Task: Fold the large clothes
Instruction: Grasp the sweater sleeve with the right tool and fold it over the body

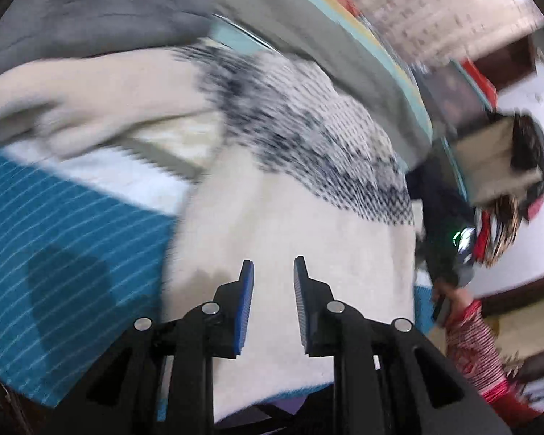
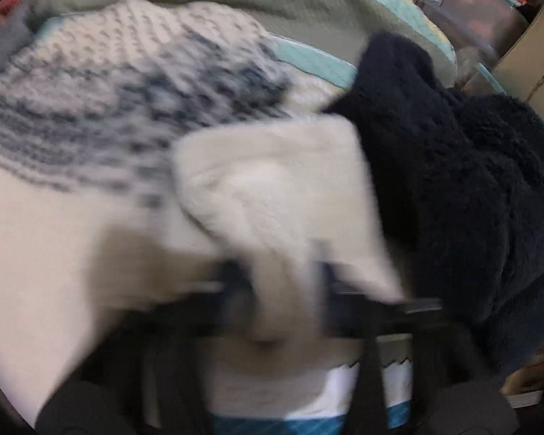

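A cream sweater [image 1: 279, 224] with a band of dark blue-grey knit pattern lies spread on a teal striped cover [image 1: 65, 239], its plain body under the left gripper [image 1: 273, 272]. That gripper hangs above the cloth with its blue-padded jaws a narrow gap apart and nothing between them. Behind the sweater lie a grey blanket [image 1: 90, 11] and an olive sheet [image 1: 308, 25] with a pale teal border; past the bed edge at the right stand a cardboard box [image 1: 497, 159] and a heap of mixed clothes [image 1: 497, 228], with white floor beyond. A sleeve [image 1: 471, 344] in red and white pattern shows low at the right. In the right wrist view, much blurred, the right gripper [image 2: 283, 290] is closed on a thick fold of the sweater's cream cloth [image 2: 272, 188], which bunches up between the fingers. Just to its right, touching the fold, a dark navy fleece [image 2: 453, 181] is piled high and fluffy, crowding that side. Open room lies to the left, over the flat cream body.
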